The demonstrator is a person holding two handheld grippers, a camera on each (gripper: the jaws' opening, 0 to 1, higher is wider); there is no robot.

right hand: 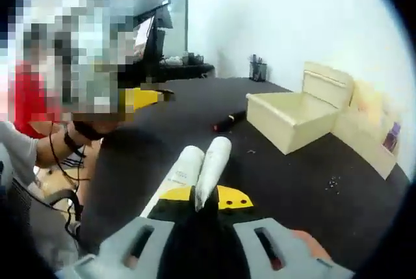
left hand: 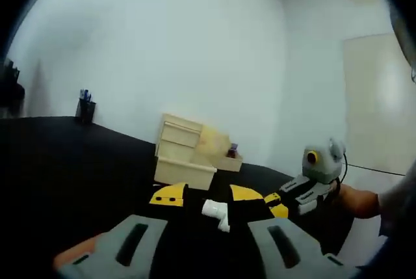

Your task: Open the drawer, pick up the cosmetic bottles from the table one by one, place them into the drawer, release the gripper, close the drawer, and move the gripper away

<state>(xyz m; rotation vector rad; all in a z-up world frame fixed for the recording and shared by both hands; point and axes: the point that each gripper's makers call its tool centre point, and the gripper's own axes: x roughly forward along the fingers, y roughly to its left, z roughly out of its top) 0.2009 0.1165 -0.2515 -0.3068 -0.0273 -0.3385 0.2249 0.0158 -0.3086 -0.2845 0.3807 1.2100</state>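
Right gripper view: two white cosmetic bottles (right hand: 201,165) lie side by side, touching, on the black counter (right hand: 286,181); the nearer one sits with its lower end between the yellow-tipped jaws of the right gripper (right hand: 198,199), which appear closed on it. Their long axes run straight away from this gripper, pointing roughly toward the drawer unit. Beyond them, up and to the right, the pale wooden drawer (right hand: 292,119) stands pulled open, its tray bare inside, with its cabinet (right hand: 328,84) behind. A small dark bottle (right hand: 227,121) lies on the counter between the white pair and the drawer. A dark pen cup (right hand: 258,69) stands farther back near the wall. Left gripper view: the left gripper (left hand: 209,196) hovers with its jaws apart, holding nothing; a white bottle end (left hand: 216,212) shows just ahead of them. The right gripper enters from the right with a hand (left hand: 356,201) behind it. The drawer unit stands beyond, well apart. By my judgement the right gripper is the nearer one and should carry its bottle forward and rightward to the open drawer.
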